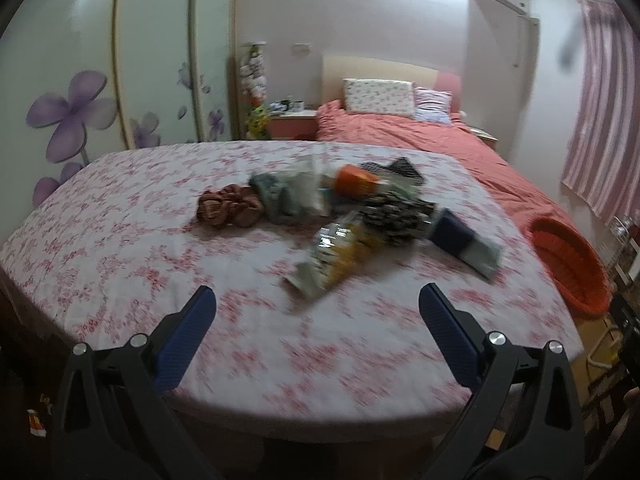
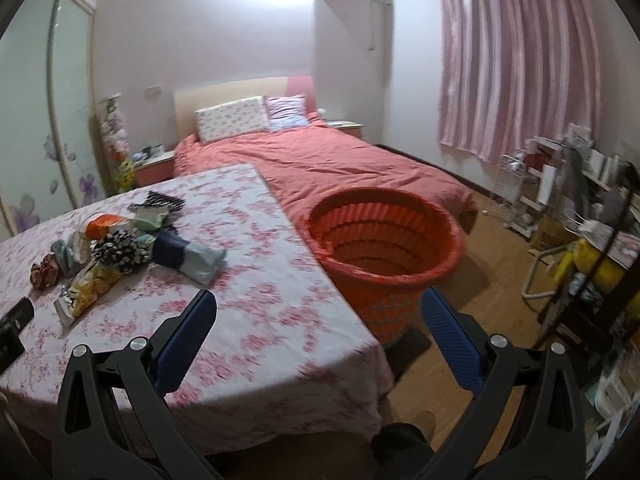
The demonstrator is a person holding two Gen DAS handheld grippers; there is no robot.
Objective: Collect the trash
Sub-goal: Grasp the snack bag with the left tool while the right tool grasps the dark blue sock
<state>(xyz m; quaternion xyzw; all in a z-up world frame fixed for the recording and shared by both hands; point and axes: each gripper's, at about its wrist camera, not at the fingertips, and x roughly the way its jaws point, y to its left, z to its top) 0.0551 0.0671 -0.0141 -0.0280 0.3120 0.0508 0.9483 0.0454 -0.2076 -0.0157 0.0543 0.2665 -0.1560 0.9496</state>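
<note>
A heap of wrappers and soft items lies on the floral-clothed table. Nearest is a yellow snack bag, then a black-and-white spotted piece, a navy and pale green packet, an orange packet and a brown scrunchie. My left gripper hangs open just short of the snack bag, holding nothing. My right gripper is open over the table's right edge, in front of the orange basket.
The orange basket stands on the wooden floor beside the table. A bed with a red cover lies behind. Pink curtains and cluttered shelves fill the right side. A black device rests on the table's left edge.
</note>
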